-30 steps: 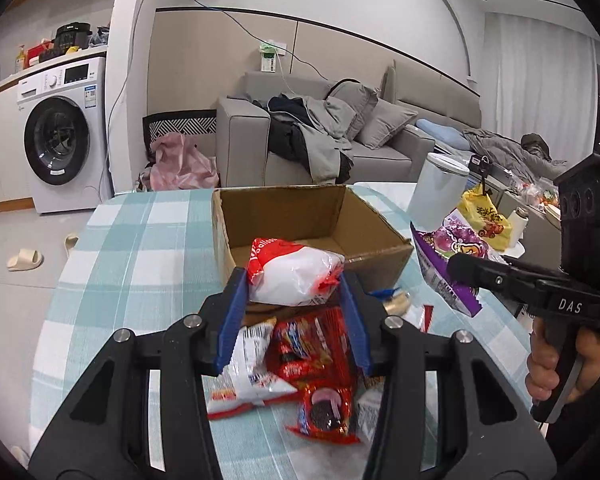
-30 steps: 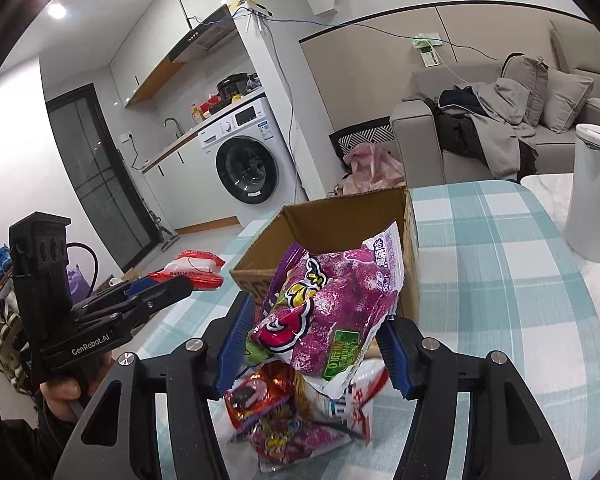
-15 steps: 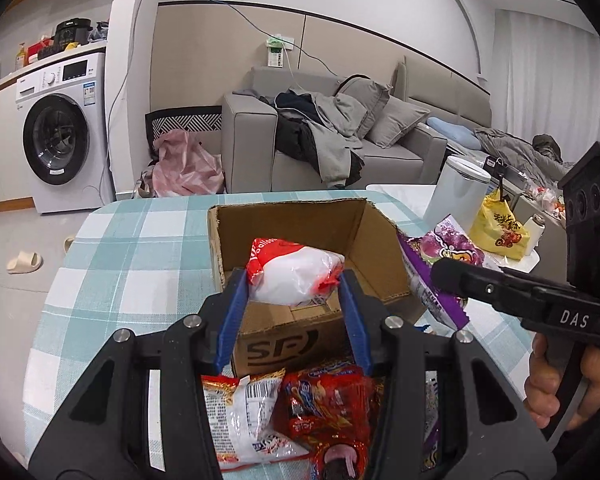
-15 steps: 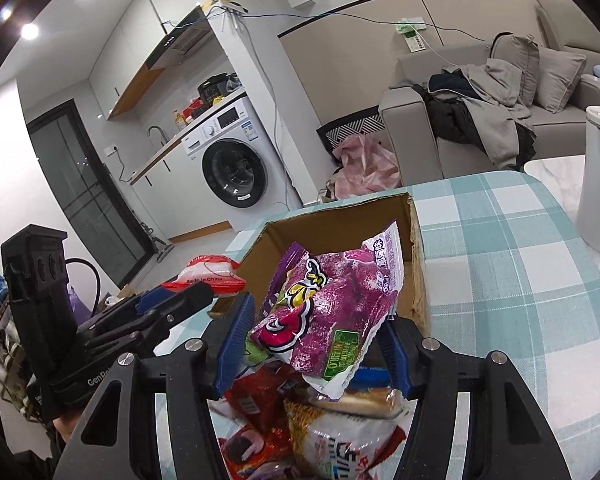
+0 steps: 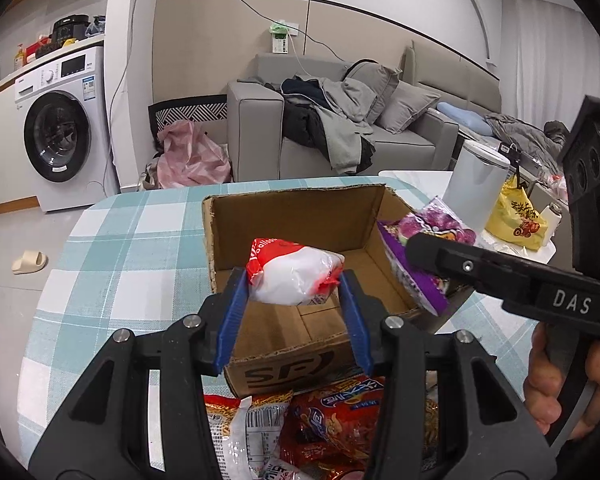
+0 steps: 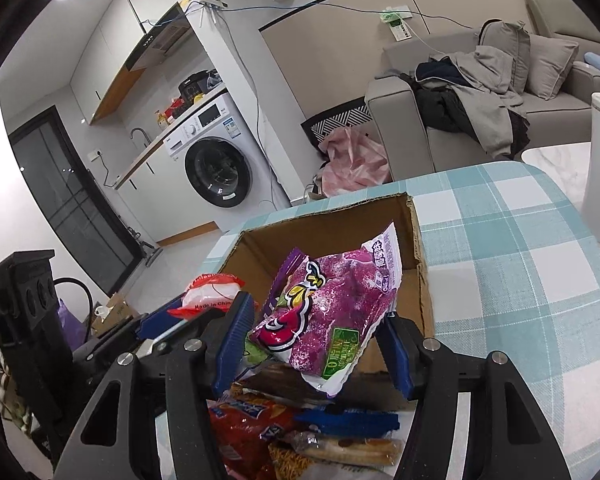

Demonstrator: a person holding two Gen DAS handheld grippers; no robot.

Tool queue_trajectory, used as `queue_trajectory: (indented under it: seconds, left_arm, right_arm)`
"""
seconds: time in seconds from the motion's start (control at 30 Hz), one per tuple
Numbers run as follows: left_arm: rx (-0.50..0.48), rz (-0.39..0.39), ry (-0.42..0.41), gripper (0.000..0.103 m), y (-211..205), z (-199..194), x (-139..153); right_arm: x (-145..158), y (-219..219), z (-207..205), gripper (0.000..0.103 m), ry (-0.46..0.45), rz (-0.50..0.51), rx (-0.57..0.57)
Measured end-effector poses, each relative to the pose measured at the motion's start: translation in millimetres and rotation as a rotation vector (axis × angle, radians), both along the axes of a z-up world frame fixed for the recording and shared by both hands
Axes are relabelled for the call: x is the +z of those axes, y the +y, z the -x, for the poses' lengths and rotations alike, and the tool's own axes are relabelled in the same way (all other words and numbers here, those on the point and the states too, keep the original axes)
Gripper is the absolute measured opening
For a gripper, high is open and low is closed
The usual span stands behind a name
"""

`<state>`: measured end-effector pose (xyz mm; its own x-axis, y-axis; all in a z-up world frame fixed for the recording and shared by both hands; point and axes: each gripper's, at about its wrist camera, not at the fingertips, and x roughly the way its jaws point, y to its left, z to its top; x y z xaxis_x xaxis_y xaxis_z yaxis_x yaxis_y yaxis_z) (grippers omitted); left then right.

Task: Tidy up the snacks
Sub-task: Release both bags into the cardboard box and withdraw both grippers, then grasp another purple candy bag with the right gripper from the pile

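Both grippers are clamped on snacks: the left gripper [image 5: 294, 292] pinches a white packet with red ends [image 5: 294, 274] between its blue pads, and the right gripper [image 6: 314, 340] squeezes a purple snack bag [image 6: 332, 312]. Compared with a second ago, both have moved forward over the cardboard box [image 5: 292, 216], which now fills the middle of each view; the loose snack pile [image 5: 324, 432] that lay ahead of the box's near wall has dropped to the bottom edge. The white packet lies crosswise above the box's near wall, long axis running pad to pad. The purple bag stands tilted over the box's right-hand corner, top edge leaning right. It is glossy and crinkled, with a cartoon figure and a green label.
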<state>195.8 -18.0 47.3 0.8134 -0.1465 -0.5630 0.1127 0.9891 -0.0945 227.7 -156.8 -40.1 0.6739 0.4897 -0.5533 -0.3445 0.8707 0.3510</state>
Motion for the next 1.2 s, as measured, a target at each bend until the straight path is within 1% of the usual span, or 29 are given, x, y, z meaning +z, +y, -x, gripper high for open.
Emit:
queue_trajectory:
  seconds: [0.1,0.17,0.23,0.3,0.33,0.37,0.4,0.43,0.47,0.53,0.57,0.6,0.63,0.73,0.83,1.0,1.1,1.2]
  left_arm:
    - [0.007,0.001,0.015,0.044,-1.7,-5.1,-3.0]
    - [0.005,0.008,0.032,0.045,-0.9,-8.0,-5.8]
    - [0.01,0.006,0.036,0.045,0.0,-7.3,-6.8]
    - [0.01,0.008,0.029,0.045,0.3,-3.6,-5.4]
    - [0.006,0.011,0.031,0.047,0.5,-0.2,-4.0]
    - [-0.001,0.015,0.033,0.054,0.9,2.3,-2.7]
    - [-0.005,0.019,0.033,0.067,1.7,5.8,-1.0]
    - [0.001,0.02,0.026,0.075,3.1,11.7,1.5]
    - [0.006,0.021,0.018,0.085,4.4,16.6,3.4]
    - [0.01,0.032,0.002,0.088,9.1,28.8,7.4]
    - [0.011,0.043,0.007,0.092,11.8,34.0,8.7]
    - [0.013,0.052,0.014,0.1,14.3,38.9,10.1]
    - [0.019,0.063,0.02,0.103,17.6,45.1,10.9]
    - [0.032,0.082,0.011,0.103,25.6,65.2,11.5]
    - [0.045,0.067,0.017,0.103,30.6,82.4,10.1]
    - [0.053,0.044,0.025,0.103,31.7,113.0,4.2]
    - [0.055,0.024,0.029,0.103,29.5,128.8,-1.5]
    - [0.057,0.026,0.038,0.103,27.8,138.8,-6.8]
  right_arm:
    - [-4.3,3.4,-8.0,0.061,0.02,0.005,-0.005]
    - [-5.3,5.1,-8.8,0.064,0.023,0.007,-0.001]
    - [-3.5,6.6,-5.8,0.07,0.003,0.006,0.009]
    - [1.2,6.3,-0.7,0.08,-0.022,-0.005,0.022]
    - [3.7,5.6,1.7,0.081,-0.03,-0.003,0.024]
    - [6.6,4.1,4.7,0.085,-0.04,0.001,0.021]
    - [9.9,2.3,9.0,0.09,-0.053,0.012,0.016]
    - [11.9,0.2,10.9,0.094,-0.058,0.018,0.013]
    - [14.0,-2.8,14.1,0.099,-0.062,0.025,0.007]
    - [16.5,-7.9,20.2,0.101,-0.056,0.049,0.006]
    - [17.4,-10.7,23.6,0.103,-0.052,0.063,0.006]
    - [17.4,-13.0,28.2,0.103,-0.045,0.086,0.004]
    - [16.8,-15.7,31.2,0.103,-0.042,0.1,0.0]
    - [13.7,-23.2,44.9,0.103,-0.034,0.14,0.006]
    - [8.6,-28.8,61.0,0.103,-0.035,0.168,0.014]
    - [-2.1,-31.1,86.0,0.103,-0.029,0.241,0.018]
    - [-9.3,-32.7,95.6,0.103,-0.013,0.238,0.026]
    - [-15.2,-34.3,105.1,0.103,-0.007,0.239,0.035]
